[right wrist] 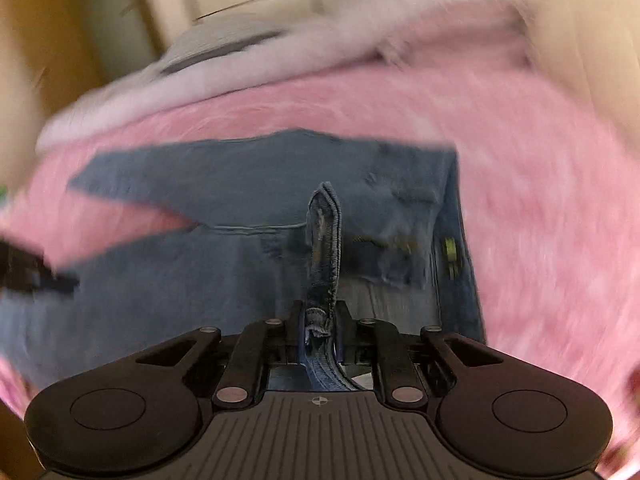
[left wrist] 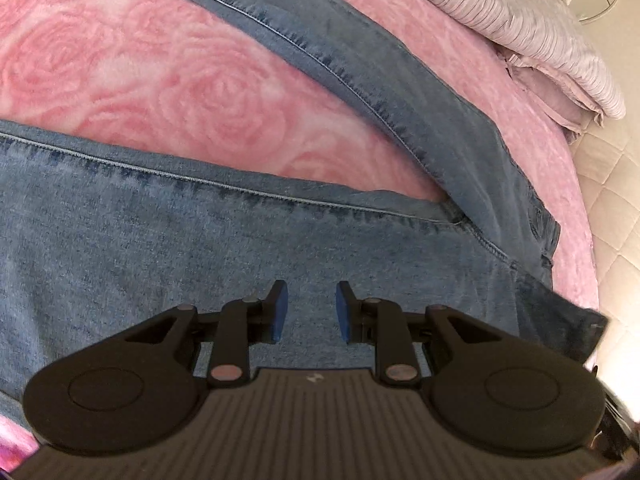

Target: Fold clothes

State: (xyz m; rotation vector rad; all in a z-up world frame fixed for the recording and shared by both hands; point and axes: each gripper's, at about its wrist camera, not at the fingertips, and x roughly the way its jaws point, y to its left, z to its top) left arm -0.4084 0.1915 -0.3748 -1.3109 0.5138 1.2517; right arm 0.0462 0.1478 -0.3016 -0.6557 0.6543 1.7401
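- Because the faded blue denim jeans (left wrist: 168,248) are thick, limp cloth, I judge them heavy and floppy; stitched seams and hems give the firmest hold.
- Legs lie splayed apart in a V on the pink rose-patterned blanket (left wrist: 132,76) covering the bed, near its edge.
- Right tool (right wrist: 320,320) pinches a hem strip (right wrist: 325,236).
- Left tool (left wrist: 308,308) hovers spread over one leg, holding nothing.
- Striped pillows (left wrist: 516,12) lie beyond.

Left gripper (left wrist: 308,308) open – right gripper (right wrist: 319,328) clamped.
Left fingers parted, empty; right fingers pinch jeans (right wrist: 326,240) fold pointing 12 o'clock.
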